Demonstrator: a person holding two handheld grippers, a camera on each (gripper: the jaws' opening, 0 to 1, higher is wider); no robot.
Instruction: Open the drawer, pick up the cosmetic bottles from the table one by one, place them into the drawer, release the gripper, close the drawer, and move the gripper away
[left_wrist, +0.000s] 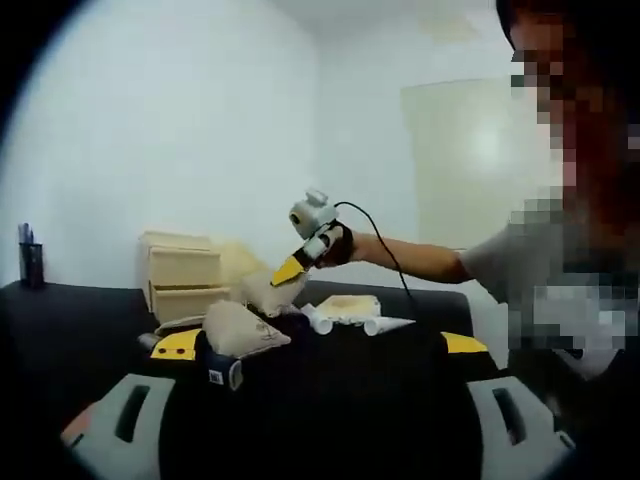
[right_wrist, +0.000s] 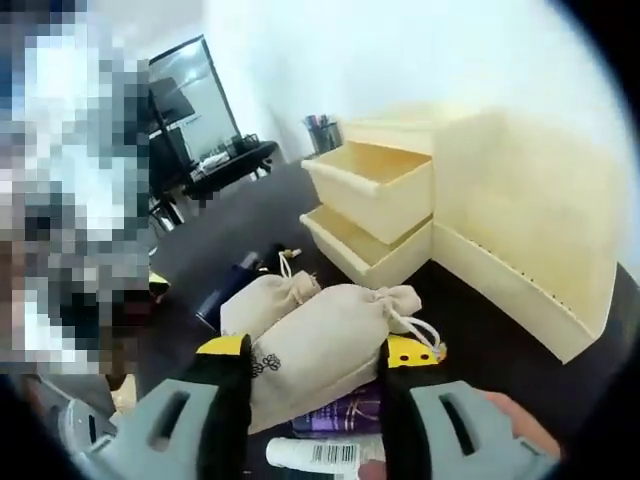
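1. While the left gripper view looks across the black table (left_wrist: 60, 320) from far off, the right gripper view looks close at the cream plastic drawer box (right_wrist: 500, 210), whose two drawers are pulled open.
2. From far off, a person's hand (left_wrist: 340, 245) holds the right gripper (left_wrist: 288, 270) over the soft cloth bags (left_wrist: 240, 325).
3. Up close, the right gripper (right_wrist: 315, 400) has its jaws apart around a beige cloth drawstring bag (right_wrist: 330, 345). I cannot tell if they touch it.
4. A white bottle with a barcode (right_wrist: 315, 455) and a purple pack (right_wrist: 345, 412) lie under that bag.
5. A second bag (right_wrist: 265, 298) and a dark blue bottle (right_wrist: 225, 285) lie just beside it.
6. The left gripper (left_wrist: 320, 395) has its jaws wide apart, holding nothing.
7. White tubes (left_wrist: 385, 324) lie on the table near the bags.
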